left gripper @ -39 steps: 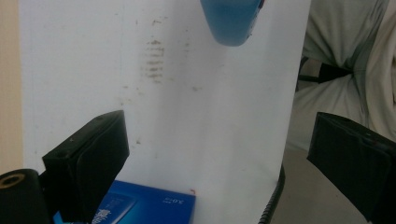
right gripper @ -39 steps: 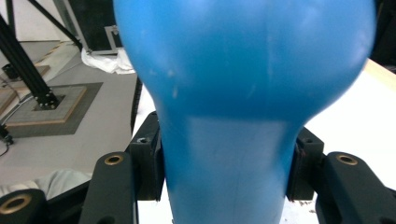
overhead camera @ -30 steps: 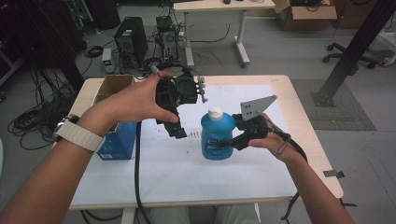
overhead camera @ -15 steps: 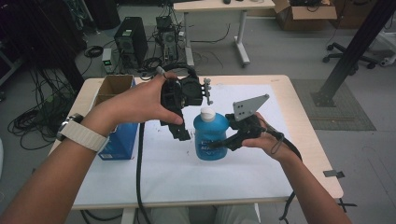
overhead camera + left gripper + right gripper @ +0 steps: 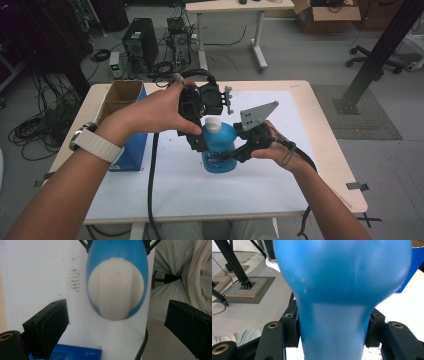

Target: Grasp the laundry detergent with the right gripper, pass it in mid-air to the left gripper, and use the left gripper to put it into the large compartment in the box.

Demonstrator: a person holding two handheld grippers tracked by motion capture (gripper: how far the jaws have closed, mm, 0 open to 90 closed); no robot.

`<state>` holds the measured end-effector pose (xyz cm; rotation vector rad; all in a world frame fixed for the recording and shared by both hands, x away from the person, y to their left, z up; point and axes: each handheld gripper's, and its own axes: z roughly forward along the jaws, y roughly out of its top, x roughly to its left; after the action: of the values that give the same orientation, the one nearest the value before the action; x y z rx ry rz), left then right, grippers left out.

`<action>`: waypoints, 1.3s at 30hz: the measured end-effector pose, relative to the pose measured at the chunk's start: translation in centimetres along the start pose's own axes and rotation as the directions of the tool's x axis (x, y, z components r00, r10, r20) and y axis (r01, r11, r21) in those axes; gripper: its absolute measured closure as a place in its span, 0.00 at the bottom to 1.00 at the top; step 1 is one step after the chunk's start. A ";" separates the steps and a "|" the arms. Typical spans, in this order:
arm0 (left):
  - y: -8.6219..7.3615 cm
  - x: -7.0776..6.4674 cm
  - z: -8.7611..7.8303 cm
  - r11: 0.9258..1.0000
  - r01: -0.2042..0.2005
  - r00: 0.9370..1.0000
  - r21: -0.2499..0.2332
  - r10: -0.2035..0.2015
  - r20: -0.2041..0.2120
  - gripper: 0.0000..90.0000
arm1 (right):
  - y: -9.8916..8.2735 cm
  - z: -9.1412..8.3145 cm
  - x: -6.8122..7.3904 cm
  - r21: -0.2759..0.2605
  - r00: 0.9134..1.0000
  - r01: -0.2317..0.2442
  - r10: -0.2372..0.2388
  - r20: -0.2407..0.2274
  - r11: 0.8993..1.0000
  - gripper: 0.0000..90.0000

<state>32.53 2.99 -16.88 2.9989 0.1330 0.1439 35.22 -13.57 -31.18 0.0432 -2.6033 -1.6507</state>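
desk with white sheet, blue box at its left edge. bottle, blue, white cap, stands upright near the desk middle; long axis vertical.

right tongs come in from the bottle's right and are clenched on its waist, pads pressed to both sides in the right gripper view.

left tongs sit straight above the cap, aimed down along the bottle's axis, jaws spread wide with the cap centred between them, pads not touching it.

judgement: left hand is nearer the cap; the coming move looks like a drop onto it, then a close and twist while the right steadies.
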 end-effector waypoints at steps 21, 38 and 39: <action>0.8 0.3 0.6 1.000 0.002 1.000 0.000 -0.002 -0.004 0.06 | 0.6 0.6 0.1 0.006 1.000 0.008 -0.008 -0.010 1.000 0.49; 1.1 0.4 1.3 1.000 -0.005 1.000 0.003 0.005 0.002 0.07 | 0.7 0.8 0.0 0.011 1.000 0.003 -0.003 -0.003 1.000 0.49; 1.1 0.4 1.4 1.000 -0.006 1.000 0.005 0.006 0.003 0.07 | 0.7 0.8 0.0 0.012 1.000 0.002 -0.002 -0.002 1.000 0.49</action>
<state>33.19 1.79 -18.03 3.0050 0.1246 0.1404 35.21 -12.55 -30.91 0.0487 -2.6123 -1.6353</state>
